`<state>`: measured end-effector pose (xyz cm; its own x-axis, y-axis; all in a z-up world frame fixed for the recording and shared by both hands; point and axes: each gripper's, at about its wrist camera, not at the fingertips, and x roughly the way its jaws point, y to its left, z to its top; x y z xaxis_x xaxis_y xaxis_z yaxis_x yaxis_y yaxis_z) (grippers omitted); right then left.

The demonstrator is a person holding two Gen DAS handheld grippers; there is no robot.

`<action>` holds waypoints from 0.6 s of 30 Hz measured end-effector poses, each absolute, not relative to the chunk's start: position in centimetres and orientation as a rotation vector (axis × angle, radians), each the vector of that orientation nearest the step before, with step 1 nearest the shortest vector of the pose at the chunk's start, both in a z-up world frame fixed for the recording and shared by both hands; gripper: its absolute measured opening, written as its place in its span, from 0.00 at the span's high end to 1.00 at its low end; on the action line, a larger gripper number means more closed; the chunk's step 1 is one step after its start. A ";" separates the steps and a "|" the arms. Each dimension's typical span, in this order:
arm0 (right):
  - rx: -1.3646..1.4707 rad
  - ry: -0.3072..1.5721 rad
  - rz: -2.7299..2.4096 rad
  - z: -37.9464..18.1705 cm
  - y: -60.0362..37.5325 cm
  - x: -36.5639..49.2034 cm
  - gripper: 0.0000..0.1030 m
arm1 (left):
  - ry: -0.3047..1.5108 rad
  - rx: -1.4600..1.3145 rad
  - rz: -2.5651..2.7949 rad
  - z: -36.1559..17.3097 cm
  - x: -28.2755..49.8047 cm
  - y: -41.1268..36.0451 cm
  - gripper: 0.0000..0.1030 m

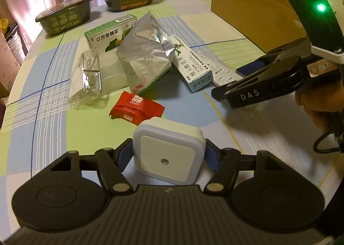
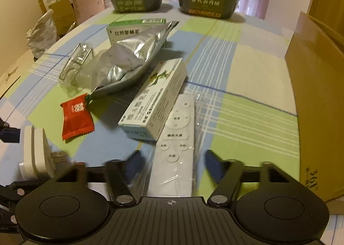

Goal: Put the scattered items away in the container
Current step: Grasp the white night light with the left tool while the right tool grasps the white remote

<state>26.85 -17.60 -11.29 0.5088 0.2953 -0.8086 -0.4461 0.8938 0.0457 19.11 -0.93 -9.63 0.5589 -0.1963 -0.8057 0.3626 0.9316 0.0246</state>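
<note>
2 grippers are at work over the checked tablecloth (image 1: 215, 28), and each is busy with its own item. The left gripper (image 1: 168, 154) has its blue pads pressed against both sides of a white plug-in night light (image 1: 166, 159), so that piece is gripped; from the right wrist view the night light (image 2: 34, 152) shows side-on with its prongs sticking out. The right gripper (image 2: 172, 161) has its fingers spread wide on either side of a white remote control (image 2: 176, 141) in a clear wrapper, which lies flat on the cloth, its far half alongside a long white carton (image 2: 154, 103). Neither finger seems to touch the remote yet.

Most of the clutter sits where it lies: a silver foil pouch (image 1: 144, 51), a green-and-white box (image 1: 107, 34) behind it, a crumpled clear wrapper (image 1: 90, 77), and a red candy packet (image 1: 135, 107). The container, a cardboard box (image 1: 253, 10), stands open at the far right of the table.

My guess is that the pick-up step is half done. Next, the right fingers need to narrow squarely across the remote without snagging the carton, then both loads must travel over the box wall.
</note>
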 end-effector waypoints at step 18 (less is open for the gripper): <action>-0.074 1.000 0.336 -10.2 -20.6 24.3 0.60 | 0.945 0.238 -0.389 -9.3 17.8 -1.5 0.40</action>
<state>24.28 -20.59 -10.23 0.4938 0.2432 -0.8349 -0.3106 0.9461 0.0918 17.82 -1.48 -9.26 0.5235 -0.2190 -0.8234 0.4244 0.9050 0.0291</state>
